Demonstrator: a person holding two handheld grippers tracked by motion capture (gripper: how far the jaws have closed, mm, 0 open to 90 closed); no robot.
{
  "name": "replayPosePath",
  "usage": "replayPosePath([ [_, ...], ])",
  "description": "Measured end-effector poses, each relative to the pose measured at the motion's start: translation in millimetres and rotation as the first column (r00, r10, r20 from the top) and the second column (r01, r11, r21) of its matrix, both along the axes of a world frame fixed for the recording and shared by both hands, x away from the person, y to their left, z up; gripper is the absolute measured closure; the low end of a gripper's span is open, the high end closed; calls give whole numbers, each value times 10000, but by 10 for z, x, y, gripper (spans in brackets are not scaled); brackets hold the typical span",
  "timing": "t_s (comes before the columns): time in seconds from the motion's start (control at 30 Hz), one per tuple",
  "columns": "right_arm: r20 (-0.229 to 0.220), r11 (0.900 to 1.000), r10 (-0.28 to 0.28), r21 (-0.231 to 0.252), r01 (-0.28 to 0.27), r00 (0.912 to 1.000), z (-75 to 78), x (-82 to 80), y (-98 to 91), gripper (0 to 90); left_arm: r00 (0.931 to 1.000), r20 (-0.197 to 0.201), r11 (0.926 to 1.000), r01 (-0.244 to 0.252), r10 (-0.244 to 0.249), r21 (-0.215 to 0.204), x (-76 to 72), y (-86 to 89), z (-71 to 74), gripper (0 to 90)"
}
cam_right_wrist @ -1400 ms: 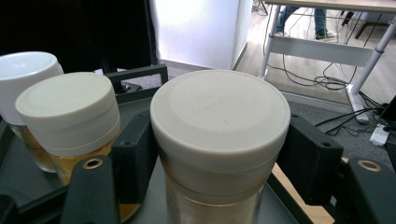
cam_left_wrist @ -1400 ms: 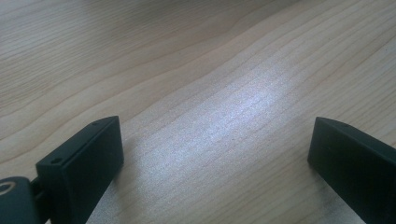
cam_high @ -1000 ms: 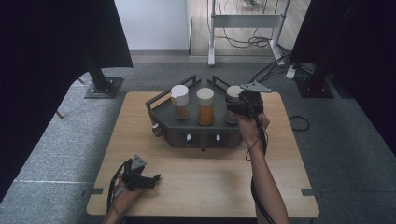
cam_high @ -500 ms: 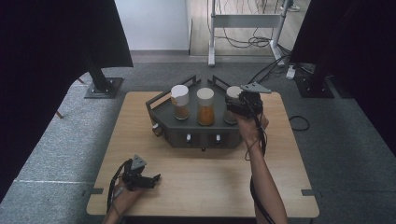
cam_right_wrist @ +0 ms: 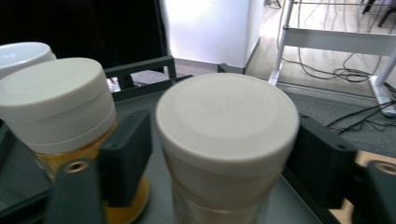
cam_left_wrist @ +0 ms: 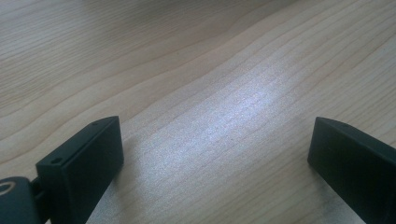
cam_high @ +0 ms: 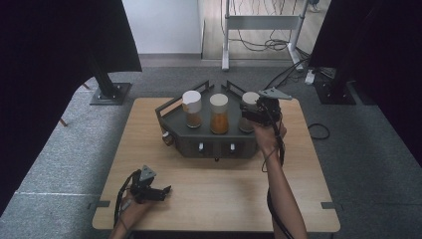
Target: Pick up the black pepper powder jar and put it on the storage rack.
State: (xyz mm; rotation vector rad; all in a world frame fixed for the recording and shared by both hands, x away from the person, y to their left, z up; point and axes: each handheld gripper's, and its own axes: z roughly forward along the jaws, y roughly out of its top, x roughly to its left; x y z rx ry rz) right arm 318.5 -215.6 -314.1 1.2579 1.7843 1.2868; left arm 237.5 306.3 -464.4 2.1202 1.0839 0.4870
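On the bare wooden surface [cam_high: 224,199] the left gripper [cam_high: 164,190] rests with fingers wide, while beyond it the dark tray [cam_high: 171,118] carries three white-capped jars, the rightmost jar [cam_right_wrist: 227,135] between the right gripper's [cam_right_wrist: 219,154] just-loosened fingers, its neighbour jar [cam_right_wrist: 60,112] crowding one finger.

Three jars stand in a row in the upper middle of the high view, each with a white lid: the left jar [cam_high: 191,108], the middle jar [cam_high: 219,113] and the right jar [cam_high: 248,110]. All three sit in one dark tray [cam_high: 214,142], on one wooden desk [cam_high: 224,194]. Two knobs [cam_high: 201,147] show on the tray's front wall. There are two grippers: the left gripper [cam_high: 166,189] at the lower left of the frame and the right gripper [cam_high: 247,112] at the upper right of the tray, each with two black jaws. Two forearms come in from the bottom edge.
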Motion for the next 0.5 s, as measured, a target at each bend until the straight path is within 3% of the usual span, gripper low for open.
replayPosePath([
  [0.13, 190, 9996, -21, -290, 26, 9998, 17, -20, 33, 157, 10000, 3, 10000, 9, -9, 3, 0, 0, 0, 33],
  [0.5, 442, 9994, 24, -357, -8, 9990, 75, -140, 11, 152, 10000, 3, 10000, 32, -32, 11, 1, 0, 1, 33],
])
